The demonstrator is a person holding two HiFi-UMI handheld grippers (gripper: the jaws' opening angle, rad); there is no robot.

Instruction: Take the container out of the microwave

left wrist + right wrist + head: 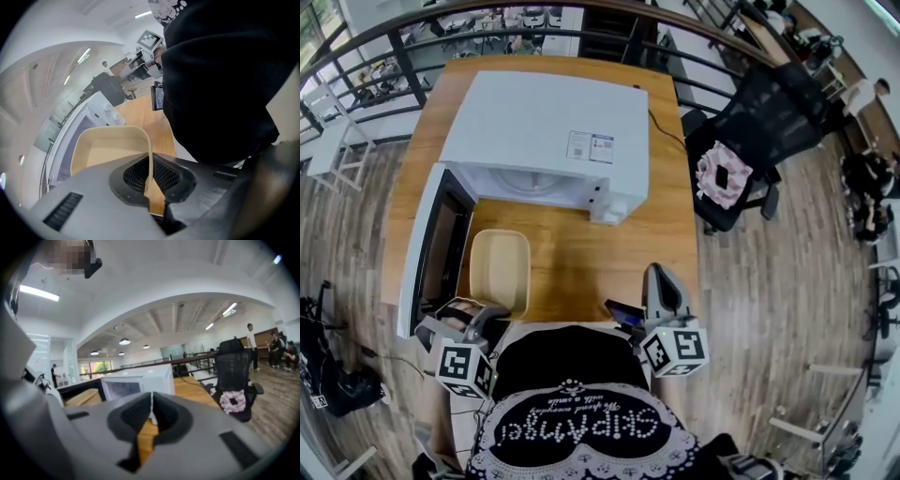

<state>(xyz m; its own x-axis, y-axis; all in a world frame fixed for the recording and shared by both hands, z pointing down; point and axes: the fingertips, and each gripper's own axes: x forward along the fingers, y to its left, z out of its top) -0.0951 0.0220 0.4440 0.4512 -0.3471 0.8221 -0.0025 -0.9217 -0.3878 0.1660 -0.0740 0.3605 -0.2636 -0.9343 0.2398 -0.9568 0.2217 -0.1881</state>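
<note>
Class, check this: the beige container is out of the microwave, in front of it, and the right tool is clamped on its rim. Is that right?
Wrong in one respect: it is the left tool that is clamped on the rim of the beige container, as the left gripper view shows. The container is out of the microwave, in front of it.

— What sort of place is this?

— An open-plan office. A black railing [487,37] edges a wood floor [769,309], and a mesh swivel chair [750,131] stands by the table [581,272].

— Anything else?

— People [867,183] sit off to the right, and there is a desk [769,26] beyond the chair. Strip lights [40,293] hang under a wide arched ceiling [178,301]. The microwave [548,141] sits on that plain wooden table, not on a kitchen counter.
</note>
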